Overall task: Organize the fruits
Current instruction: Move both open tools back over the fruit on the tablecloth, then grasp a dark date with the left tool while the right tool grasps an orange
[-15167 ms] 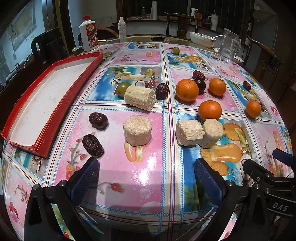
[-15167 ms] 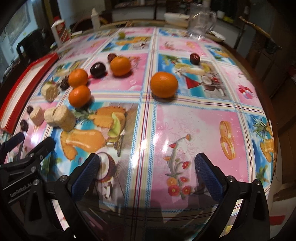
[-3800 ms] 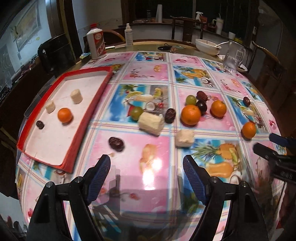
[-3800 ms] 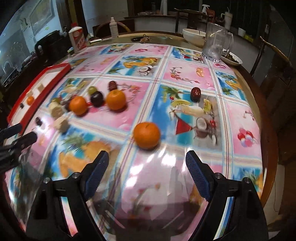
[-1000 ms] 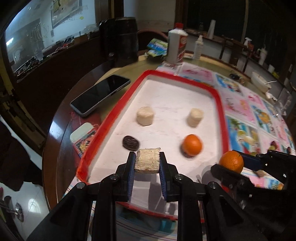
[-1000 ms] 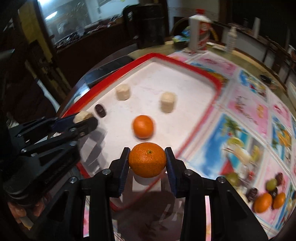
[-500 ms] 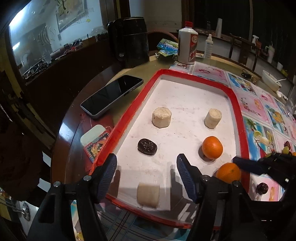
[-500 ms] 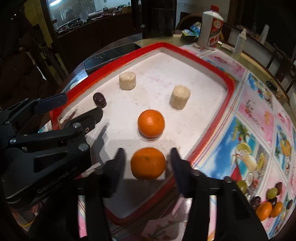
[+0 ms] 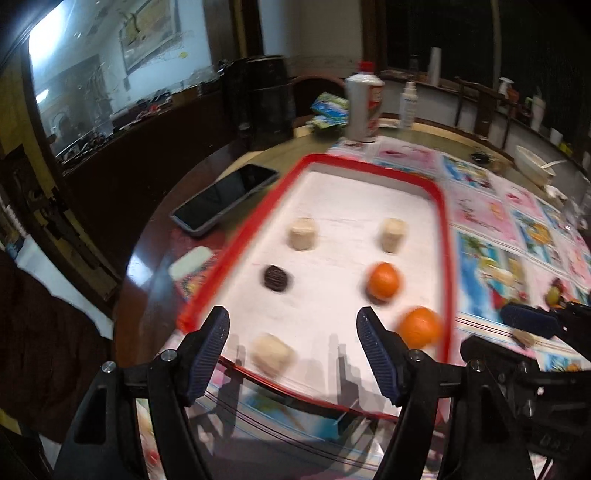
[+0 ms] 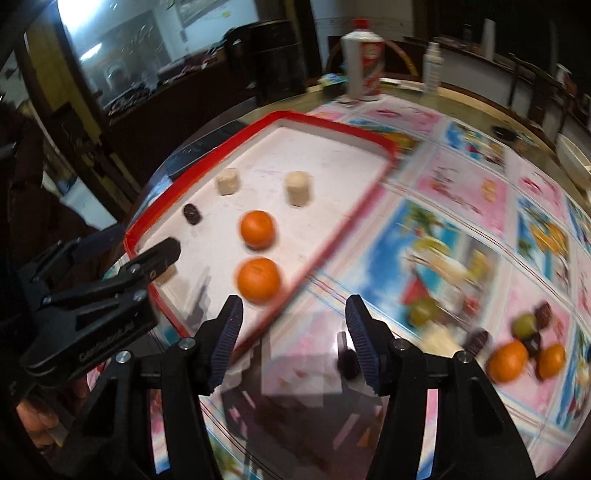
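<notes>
Inside red tray [image 9: 445, 236], two oranges [image 9: 420, 327]; both claws spread, empty

This looks like the dining room of a home. A round wooden desk [image 9: 155, 258] stands under a glossy plastic cloth printed with cartoon fruit and drinks [image 10: 461, 229]. A black smartphone [image 9: 225, 197] lies on the bare wood, near a white liquor bottle with a red cap and label [image 9: 364, 107]. Dark wooden chairs [image 9: 476, 99] ring the far side, where a white bowl [image 9: 532, 168] sits. A framed picture [image 9: 147, 31] hangs on the pale wall.
</notes>
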A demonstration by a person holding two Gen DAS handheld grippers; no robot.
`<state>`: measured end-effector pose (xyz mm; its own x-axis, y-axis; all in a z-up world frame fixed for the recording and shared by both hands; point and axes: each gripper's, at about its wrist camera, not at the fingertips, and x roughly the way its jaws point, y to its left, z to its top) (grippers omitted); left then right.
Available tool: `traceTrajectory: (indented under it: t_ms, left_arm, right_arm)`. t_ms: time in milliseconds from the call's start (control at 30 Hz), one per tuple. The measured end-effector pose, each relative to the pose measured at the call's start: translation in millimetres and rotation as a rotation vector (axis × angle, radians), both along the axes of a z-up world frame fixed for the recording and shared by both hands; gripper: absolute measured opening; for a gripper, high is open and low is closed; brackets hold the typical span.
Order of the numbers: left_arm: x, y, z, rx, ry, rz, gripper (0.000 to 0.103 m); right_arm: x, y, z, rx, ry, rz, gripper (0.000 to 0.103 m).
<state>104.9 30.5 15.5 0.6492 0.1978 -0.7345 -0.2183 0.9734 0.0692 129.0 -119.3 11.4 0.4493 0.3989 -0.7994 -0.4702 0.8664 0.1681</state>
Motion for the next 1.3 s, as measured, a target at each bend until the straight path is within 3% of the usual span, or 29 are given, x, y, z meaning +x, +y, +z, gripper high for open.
traceTrajectory:
  t_ms: [300,500,733,933,1033,1200,1300]
  left_arm:
    - [-8,-110,-1,-0.002,0.013,-0.219,0.072]
    - [-6,-142,-18,-0.005,0.037,-0.245,0.072]
    - [-7,-149,-31,-0.031,0.043,-0.203,0.072]
    - [-10,-142,-38,-0.081,0.037,-0.217,0.072]
    - [-7,-142,-41,-0.093,0.042,-0.223,0.072]
    - [4,-133,-49,-0.133,0.058,-0.189,0.069]
    - [9,-131,-51,-0.132,0.057,-0.18,0.06]
  right_arm:
    - [2,-149,-2,-0.033,-0.026,-0.232,0.06]
    - [7,-218,-20,-0.067,-0.011,-0.291,0.06]
    - [31,-233,-43,-0.039,0.031,-0.259,0.06]
    - [47,-222,-48,-0.065,-0.008,-0.201,0.06]
    - [47,-217,-50,-0.129,-0.034,-0.166,0.046]
    - [45,-213,-52,-0.15,-0.057,-0.146,0.04]
    - [47,-214,-53,-0.14,-0.057,-0.145,0.04]
